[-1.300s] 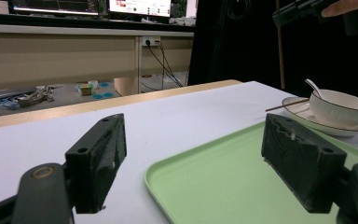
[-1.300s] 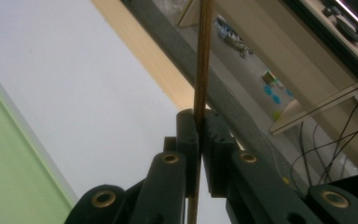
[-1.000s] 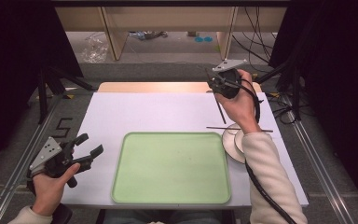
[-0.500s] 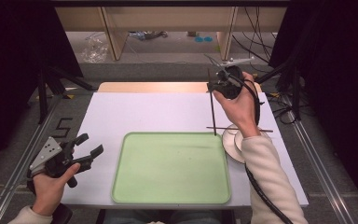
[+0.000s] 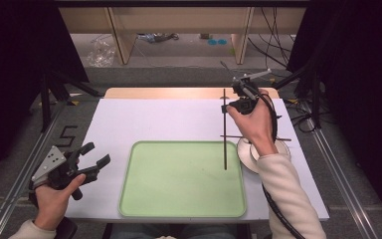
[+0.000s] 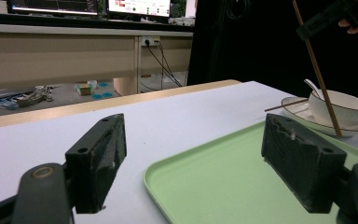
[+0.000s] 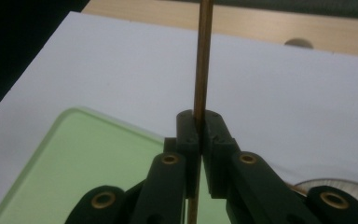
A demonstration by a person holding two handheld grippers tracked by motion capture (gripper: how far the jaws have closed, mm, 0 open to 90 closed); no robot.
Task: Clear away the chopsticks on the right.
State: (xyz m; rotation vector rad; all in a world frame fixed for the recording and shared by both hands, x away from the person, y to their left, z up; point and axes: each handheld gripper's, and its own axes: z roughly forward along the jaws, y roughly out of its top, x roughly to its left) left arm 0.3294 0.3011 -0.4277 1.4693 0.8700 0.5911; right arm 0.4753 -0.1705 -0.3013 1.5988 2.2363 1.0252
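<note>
High view: my right gripper [image 5: 227, 105] is raised past the far right corner of the green tray [image 5: 179, 199], its jaws pressed together on a brown chopstick [image 5: 225, 144] held near its upper part. The stick hangs roughly upright, and its lower end appears over the tray's right edge (whether it touches the tray I cannot tell). Just right of the tray, a white bowl [image 5: 248, 152] sits on a saucer, partly hidden by my right forearm; a second chopstick [image 5: 234, 136] lies across the saucer rim, pointing back towards the tray.

Right gripper view: the right gripper [image 7: 199, 122] clamps the chopstick [image 7: 203, 56] between its two black pads, the stick running straight up from the jaws, with the tray [image 7: 98, 154] below and to the left.

Left gripper view: my left gripper [image 6: 200, 154] stands wide apart with nothing between its jaws, looking across the near left part of the tray [image 6: 223, 182] towards the bowl [image 6: 342, 107]; a white spoon [image 6: 311, 86] rests in the bowl, and the held chopstick [image 6: 319, 77] slants down in front of it. In the high view the left gripper [image 5: 93, 158] rests off the tray's left side.
</note>
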